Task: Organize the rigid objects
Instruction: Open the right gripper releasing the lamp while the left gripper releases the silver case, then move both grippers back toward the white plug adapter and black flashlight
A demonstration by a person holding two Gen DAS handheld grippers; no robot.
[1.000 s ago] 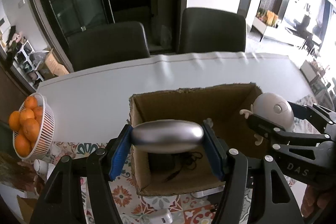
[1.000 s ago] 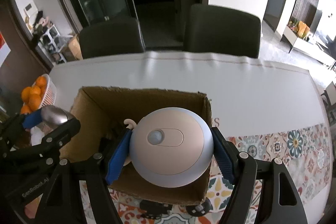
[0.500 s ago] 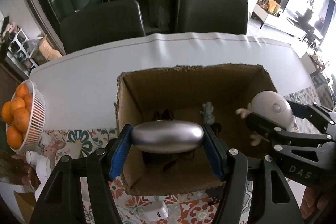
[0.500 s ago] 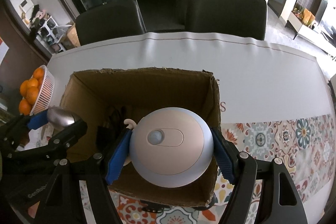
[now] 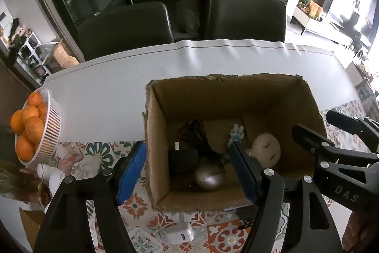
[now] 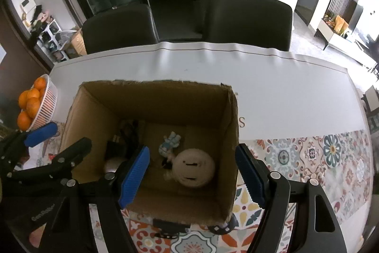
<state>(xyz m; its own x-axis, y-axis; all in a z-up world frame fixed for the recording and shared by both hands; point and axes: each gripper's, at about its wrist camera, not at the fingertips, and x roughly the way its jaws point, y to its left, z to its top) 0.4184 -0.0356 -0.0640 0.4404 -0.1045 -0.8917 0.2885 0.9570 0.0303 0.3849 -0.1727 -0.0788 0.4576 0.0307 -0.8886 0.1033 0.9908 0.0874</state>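
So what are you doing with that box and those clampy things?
A person is tidying small objects into the cardboard box with a gripper in each hand. Both grippers hang over the box with nothing between their pads. The left gripper is opening, and the shiny silver oval lies on the box floor beside a black charger. The right gripper stands open above the round beige toy, which lies next to a little figurine.

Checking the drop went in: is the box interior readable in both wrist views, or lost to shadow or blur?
Left wrist: cardboard box floor dim, silver object still readable, window glare top right. Right wrist: round toy slightly soft but clear; fisheye bends the table edge.
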